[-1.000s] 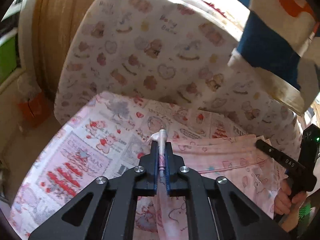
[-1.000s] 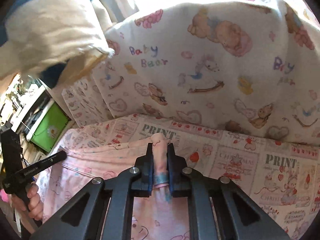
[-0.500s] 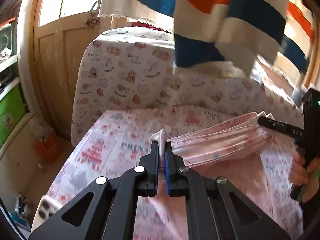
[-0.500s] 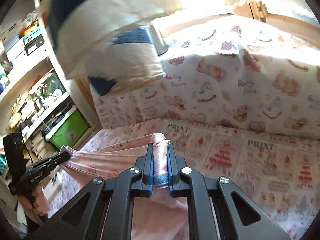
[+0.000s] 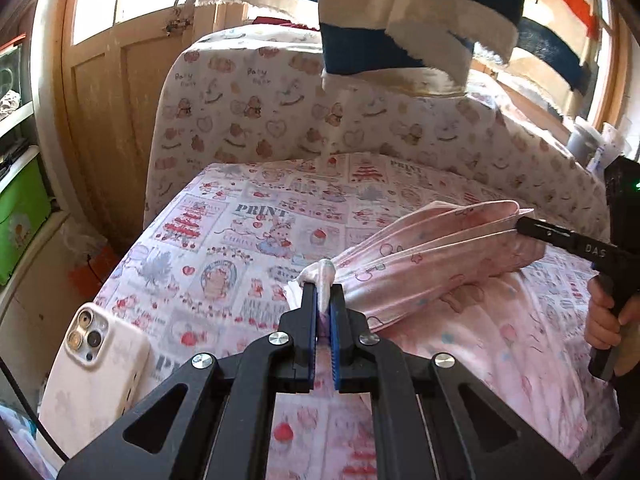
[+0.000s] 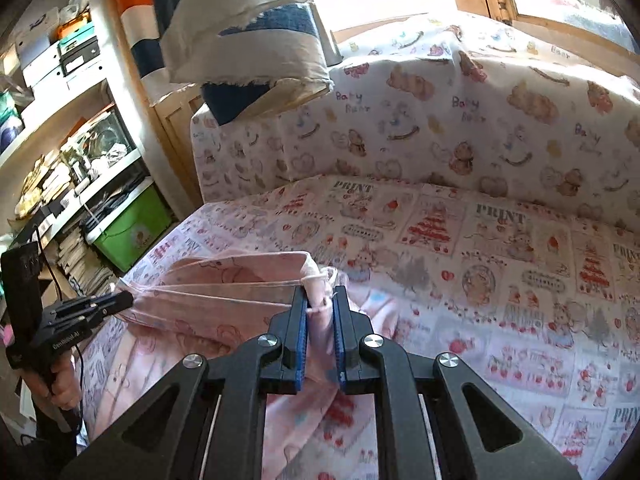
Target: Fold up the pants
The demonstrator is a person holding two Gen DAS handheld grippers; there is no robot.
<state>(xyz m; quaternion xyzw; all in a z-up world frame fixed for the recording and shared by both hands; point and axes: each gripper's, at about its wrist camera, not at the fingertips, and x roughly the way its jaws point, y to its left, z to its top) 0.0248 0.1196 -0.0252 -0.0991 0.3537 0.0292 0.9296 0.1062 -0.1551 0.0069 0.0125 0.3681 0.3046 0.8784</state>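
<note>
Pink cartoon-print pants (image 5: pixel 436 256) are held up by one bunched edge between two handheld grippers above a bed, the rest of the garment trailing down onto the patchwork-print sheet (image 5: pixel 248 236). In the left wrist view, the left gripper (image 5: pixel 325 308) is seen clamped tight on a gathered tuft of the fabric, its blue-lined jaws nearly touching with only cloth between them. In the right wrist view, the right gripper (image 6: pixel 321 304) is likewise closed on a thicker wad of the same edge, a narrow gap between the jaws being filled by the material. The stretch of cloth between the two tools is pulled into long pleats and is lifted clear of the mattress. Each gripper is shown in the other's camera, gripped by a hand (image 5: pixel 604 320) at the frame's edge. A bear-print cover (image 6: pixel 460 120) is draped over the raised end of the bed, striped cloth (image 5: pixel 400 12) is hung overhead, and a white phone (image 5: pixel 94 364) is seen lying near the bed's corner. A green bin (image 6: pixel 132 228) is stowed under shelves.
</note>
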